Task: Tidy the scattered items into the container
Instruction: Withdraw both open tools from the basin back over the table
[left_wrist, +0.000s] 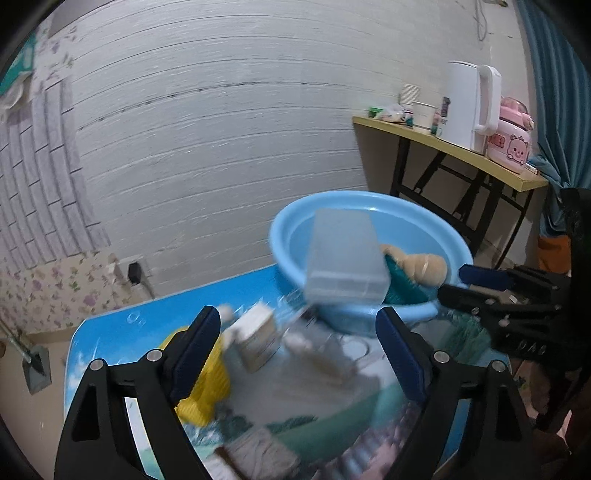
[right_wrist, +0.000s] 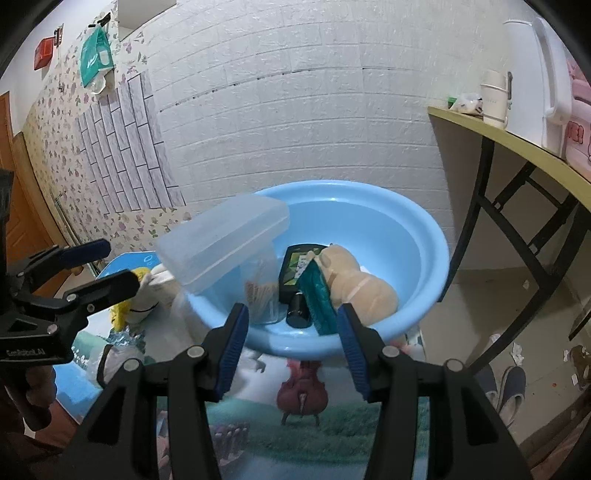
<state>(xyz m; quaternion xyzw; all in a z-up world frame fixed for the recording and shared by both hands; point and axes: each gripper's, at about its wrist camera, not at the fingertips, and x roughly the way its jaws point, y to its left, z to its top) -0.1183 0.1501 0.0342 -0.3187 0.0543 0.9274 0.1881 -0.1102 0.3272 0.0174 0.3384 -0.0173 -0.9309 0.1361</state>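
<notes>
My way into the round light-blue plastic basin (right_wrist: 424, 236) is blocked left by a tilted clear plastic box (right_wrist: 225, 240); right half open.

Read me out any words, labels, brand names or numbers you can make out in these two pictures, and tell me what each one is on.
"GenRobot.AI": white lettering on the left hand-held gripper, in the right wrist view.
Red letters on the pink rice cooker: cut off and too blurred to read.
Label on the dark bottle in the blue basin: too small to read.
Print on the green hanging bag: unreadable.
Carton on the table: motion-blurred.
</notes>
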